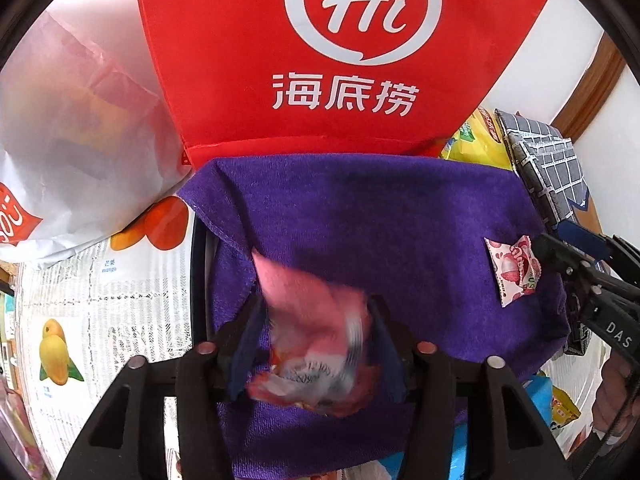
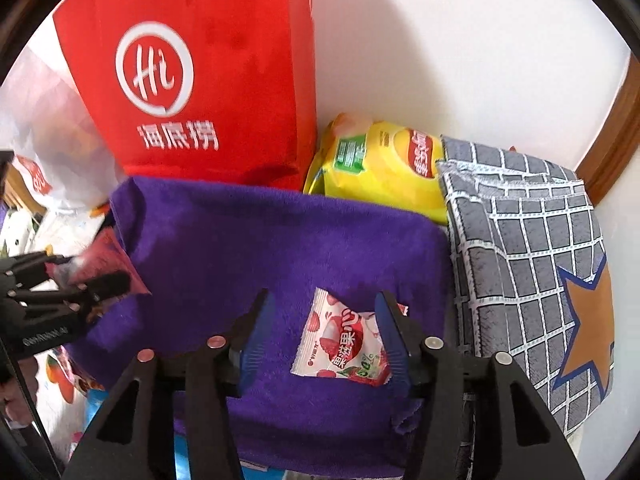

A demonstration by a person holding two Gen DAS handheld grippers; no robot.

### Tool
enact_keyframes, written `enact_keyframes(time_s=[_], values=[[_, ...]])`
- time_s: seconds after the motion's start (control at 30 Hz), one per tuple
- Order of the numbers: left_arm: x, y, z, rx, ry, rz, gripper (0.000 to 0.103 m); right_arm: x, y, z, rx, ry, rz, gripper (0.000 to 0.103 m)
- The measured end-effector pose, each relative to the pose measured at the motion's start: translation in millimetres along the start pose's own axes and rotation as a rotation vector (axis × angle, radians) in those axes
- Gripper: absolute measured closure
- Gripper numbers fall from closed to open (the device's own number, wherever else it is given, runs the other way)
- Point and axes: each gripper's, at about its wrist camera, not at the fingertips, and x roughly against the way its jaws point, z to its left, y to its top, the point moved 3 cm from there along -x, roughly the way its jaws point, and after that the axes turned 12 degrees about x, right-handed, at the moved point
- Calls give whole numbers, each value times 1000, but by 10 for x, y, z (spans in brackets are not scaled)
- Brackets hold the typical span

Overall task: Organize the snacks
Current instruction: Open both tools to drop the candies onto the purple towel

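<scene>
- red bag [image 2: 192, 80] stands at the far edge, yellow chip bag [image 2: 380, 164] just right of it, grey checked cloth [image 2: 528, 248] at far right.
- purple towel [image 2: 260, 248] spreads in front of them; it's the sorting surface.
- left gripper [image 1: 316, 344]: jaws part open, blurred pink snack packet [image 1: 316, 340] between them. can't tell if the pads grip it; looks mid-release near the towel's left edge.
- right gripper [image 2: 324, 340]: jaws part open, straddling the white strawberry candy packet [image 2: 340, 344], which lies flat on the towel's right part. the right pad looks close to its edge; no squeeze seen.
- tip: lift each gripper straight up, clear of its packet, so a pad doesn't drag it off its spot.
</scene>
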Motion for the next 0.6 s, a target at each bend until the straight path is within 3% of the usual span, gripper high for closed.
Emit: enact_keyframes(time_s=[0.17,0.6], values=[[143,14,-43,-5,-19,-29,35,124,9,28,-14,-5,-19,49],[587,17,-135,-32,-10,-129,27,746,-75,143,-46,-49,-165,41]])
